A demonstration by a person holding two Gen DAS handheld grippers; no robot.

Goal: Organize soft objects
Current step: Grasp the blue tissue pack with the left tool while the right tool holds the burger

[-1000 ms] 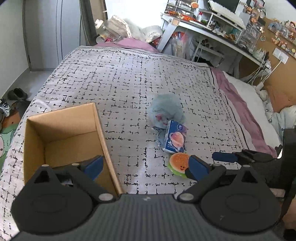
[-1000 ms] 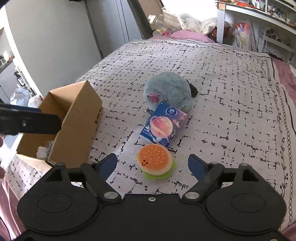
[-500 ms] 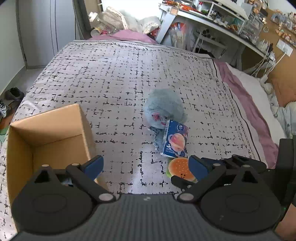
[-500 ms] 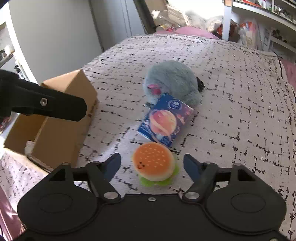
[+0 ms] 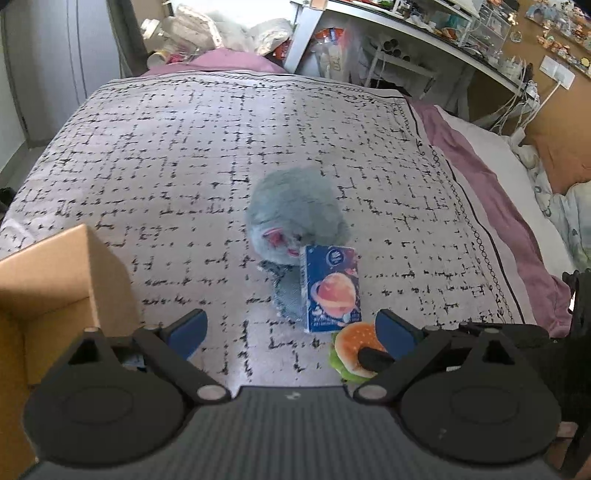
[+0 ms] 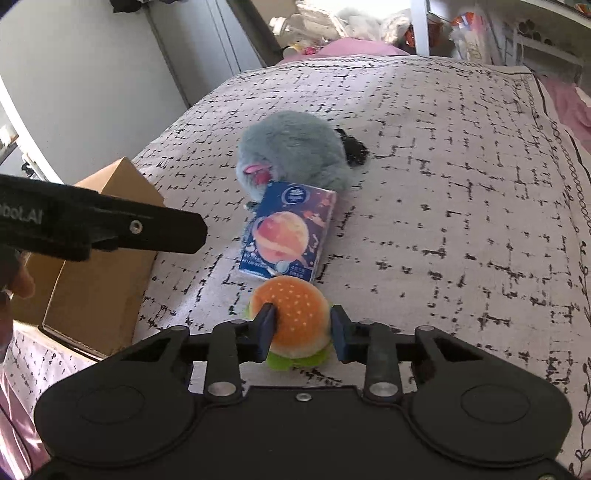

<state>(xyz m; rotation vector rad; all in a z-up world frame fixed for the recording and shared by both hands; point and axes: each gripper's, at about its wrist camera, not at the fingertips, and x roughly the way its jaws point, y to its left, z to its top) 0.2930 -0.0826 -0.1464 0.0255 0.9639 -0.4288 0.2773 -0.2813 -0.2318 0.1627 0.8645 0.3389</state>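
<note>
A small plush burger [image 6: 295, 314] lies on the bed, and my right gripper [image 6: 301, 330] is shut on it, one finger on each side. The burger also shows in the left wrist view [image 5: 351, 350], partly behind a finger of the right gripper. A blue tissue pack [image 6: 290, 230] with a planet print lies just beyond it, leaning on a grey furry plush [image 6: 295, 149]. My left gripper [image 5: 291, 328] is open and empty, hovering between the cardboard box [image 5: 55, 288] and the tissue pack [image 5: 330, 288].
The bed has a grey-white spread with black dashes [image 5: 221, 147]. The open cardboard box [image 6: 99, 258] stands at its left edge. A desk and shelves with clutter [image 5: 424, 33] stand beyond the bed. Pink bedding [image 5: 498, 206] lies to the right.
My right gripper has moved forward and closed on the burger. My left gripper has shifted right and forward, away from the box opening, and stays open.
</note>
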